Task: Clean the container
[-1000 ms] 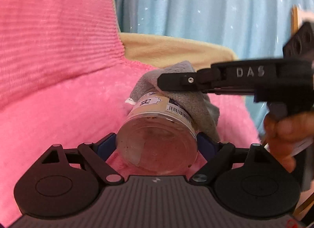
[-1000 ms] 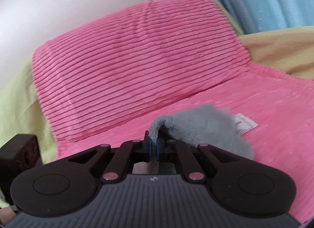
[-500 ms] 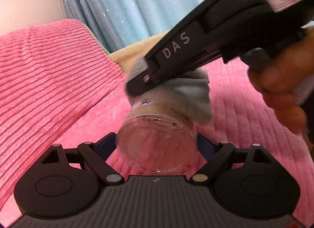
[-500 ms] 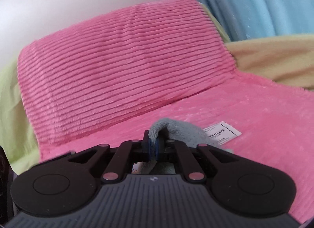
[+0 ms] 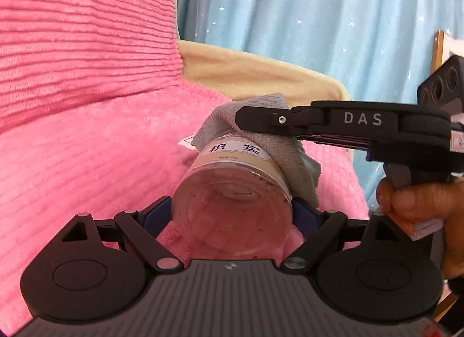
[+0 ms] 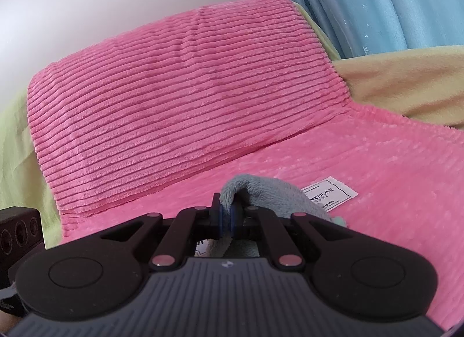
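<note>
Behind the container (image 5: 232,206), pink cushion (image 5: 81,35), starred curtain (image 5: 319,9).

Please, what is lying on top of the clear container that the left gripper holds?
A grey cloth lies over the far end of the container, pinched by the right gripper. The cloth covers that end, so a lid or opening cannot be seen. The left gripper clamps the container's sides.

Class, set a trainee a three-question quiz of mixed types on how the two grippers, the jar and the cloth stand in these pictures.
1. True or false: the left gripper clamps the clear jar near its base.
2. The right gripper pinches: A) a sponge B) the grey cloth C) a brush.
3. Fill in: the cloth lies against the jar's ____ end.

Key: 1 true; 2 B; 3 labelled, far
</note>
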Available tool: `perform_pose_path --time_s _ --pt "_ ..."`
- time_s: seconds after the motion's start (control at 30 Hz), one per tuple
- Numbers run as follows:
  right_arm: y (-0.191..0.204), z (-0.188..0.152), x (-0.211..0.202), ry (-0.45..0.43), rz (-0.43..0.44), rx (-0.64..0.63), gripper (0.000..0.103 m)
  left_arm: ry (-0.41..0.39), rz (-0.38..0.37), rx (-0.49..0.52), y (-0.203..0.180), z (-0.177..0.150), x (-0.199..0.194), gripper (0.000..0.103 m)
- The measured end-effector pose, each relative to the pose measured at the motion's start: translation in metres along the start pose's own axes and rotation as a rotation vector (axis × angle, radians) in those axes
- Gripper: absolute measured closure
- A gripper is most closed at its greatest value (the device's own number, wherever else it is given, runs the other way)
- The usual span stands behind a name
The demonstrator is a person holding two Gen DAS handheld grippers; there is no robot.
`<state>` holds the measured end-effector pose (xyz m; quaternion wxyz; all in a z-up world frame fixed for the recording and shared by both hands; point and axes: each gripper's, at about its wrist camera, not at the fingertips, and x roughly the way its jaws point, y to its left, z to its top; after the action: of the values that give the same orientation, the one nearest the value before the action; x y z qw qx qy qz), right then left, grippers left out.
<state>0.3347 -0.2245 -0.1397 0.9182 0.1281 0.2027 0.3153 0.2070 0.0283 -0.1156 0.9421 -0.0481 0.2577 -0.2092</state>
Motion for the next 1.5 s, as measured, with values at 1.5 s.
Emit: perform_pose_path --time_s 1.5 --pt "0.015 -0.007 -0.010 0.040 0.069 -0.111 0.099 -0.025 0.172 0.454 -0.031 -0.001 0.006 0.016"
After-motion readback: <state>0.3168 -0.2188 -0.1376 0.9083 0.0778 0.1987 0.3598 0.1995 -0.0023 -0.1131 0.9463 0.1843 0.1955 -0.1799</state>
